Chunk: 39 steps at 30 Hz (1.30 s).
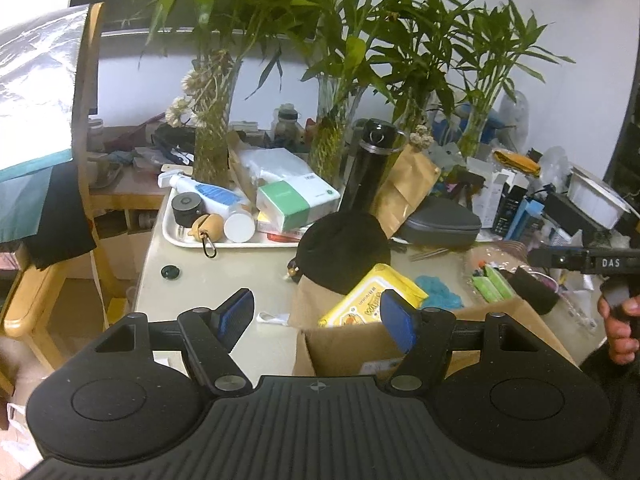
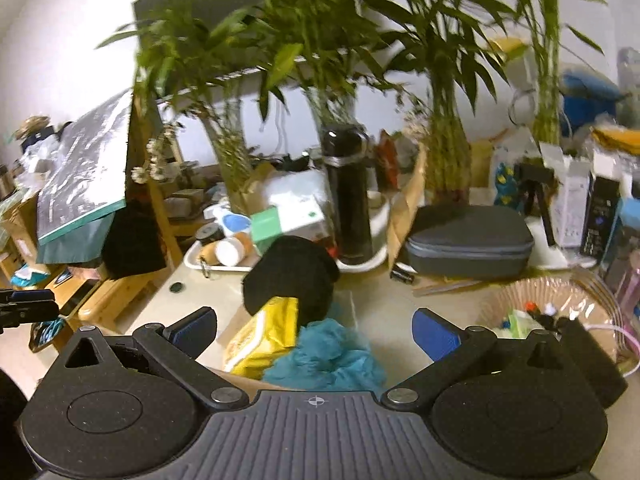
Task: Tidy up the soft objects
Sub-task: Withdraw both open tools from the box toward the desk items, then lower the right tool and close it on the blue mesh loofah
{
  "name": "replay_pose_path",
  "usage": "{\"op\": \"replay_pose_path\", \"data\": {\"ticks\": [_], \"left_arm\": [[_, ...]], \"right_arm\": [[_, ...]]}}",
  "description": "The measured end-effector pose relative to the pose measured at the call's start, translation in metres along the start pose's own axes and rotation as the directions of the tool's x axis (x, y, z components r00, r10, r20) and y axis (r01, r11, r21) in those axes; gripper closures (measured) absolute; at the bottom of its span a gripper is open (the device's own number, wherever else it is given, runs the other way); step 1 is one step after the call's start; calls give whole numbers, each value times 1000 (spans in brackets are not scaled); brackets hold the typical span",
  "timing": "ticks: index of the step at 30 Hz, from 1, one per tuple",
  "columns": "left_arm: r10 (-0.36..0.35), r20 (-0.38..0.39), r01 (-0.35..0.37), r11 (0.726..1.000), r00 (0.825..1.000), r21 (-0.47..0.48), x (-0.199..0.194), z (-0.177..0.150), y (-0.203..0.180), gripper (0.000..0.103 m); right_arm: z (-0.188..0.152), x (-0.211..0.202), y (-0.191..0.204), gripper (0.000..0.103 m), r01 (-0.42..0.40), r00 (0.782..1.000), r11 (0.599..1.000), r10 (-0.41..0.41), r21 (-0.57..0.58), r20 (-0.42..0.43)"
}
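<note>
A cardboard box (image 1: 344, 344) stands on the pale table and holds a black soft hat (image 1: 346, 254), a yellow wipes pack (image 1: 372, 296) and a teal fluffy cloth (image 1: 438, 292). My left gripper (image 1: 318, 316) is open and empty, just in front of the box over its near left corner. In the right wrist view the same hat (image 2: 290, 278), yellow pack (image 2: 266, 338) and teal cloth (image 2: 326, 356) lie between the fingers of my open, empty right gripper (image 2: 316, 330), which hovers above them.
A white tray (image 1: 180, 236) with bottles and a green box sits behind the cardboard box. A black flask (image 1: 368, 168), glass vases of bamboo (image 1: 214, 140), a grey case (image 1: 440, 222) and a clear basket (image 2: 556, 300) of small items crowd the table. A wooden chair (image 1: 86, 140) stands left.
</note>
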State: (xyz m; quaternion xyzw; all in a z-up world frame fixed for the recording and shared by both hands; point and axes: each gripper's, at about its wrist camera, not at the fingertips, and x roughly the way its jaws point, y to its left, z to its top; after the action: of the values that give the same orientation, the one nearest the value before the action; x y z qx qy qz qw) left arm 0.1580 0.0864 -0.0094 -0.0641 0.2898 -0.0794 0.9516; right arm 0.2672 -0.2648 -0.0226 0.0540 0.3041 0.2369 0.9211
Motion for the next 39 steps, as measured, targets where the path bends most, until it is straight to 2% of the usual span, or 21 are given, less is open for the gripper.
{"op": "replay_pose_path", "data": {"ticks": [7, 12, 21, 31, 34, 35, 39], "left_arm": [[19, 0, -19, 999, 1000, -45, 29, 4, 10, 34], [26, -10, -27, 999, 1000, -44, 50, 5, 17, 34], [-37, -8, 37, 999, 999, 1, 80, 9, 27, 34], [-37, -52, 35, 999, 998, -39, 96, 10, 32, 34], [-38, -58, 35, 998, 998, -45, 97, 11, 32, 34], [-42, -60, 39, 998, 997, -48, 97, 11, 33, 34], [-44, -65, 40, 998, 997, -57, 97, 11, 34, 34]], "right_arm": [[-6, 25, -14, 0, -21, 1000, 999, 21, 33, -18], [-8, 38, -24, 0, -32, 999, 998, 33, 56, -25], [-4, 59, -35, 0, -40, 998, 997, 43, 64, -47], [7, 95, -41, 0, -78, 991, 993, 87, 91, -102], [9, 108, -45, 3, -92, 987, 989, 106, 119, -118], [10, 112, -46, 7, -100, 985, 987, 116, 129, -125], [12, 134, -47, 14, -140, 971, 980, 163, 143, -172]]}}
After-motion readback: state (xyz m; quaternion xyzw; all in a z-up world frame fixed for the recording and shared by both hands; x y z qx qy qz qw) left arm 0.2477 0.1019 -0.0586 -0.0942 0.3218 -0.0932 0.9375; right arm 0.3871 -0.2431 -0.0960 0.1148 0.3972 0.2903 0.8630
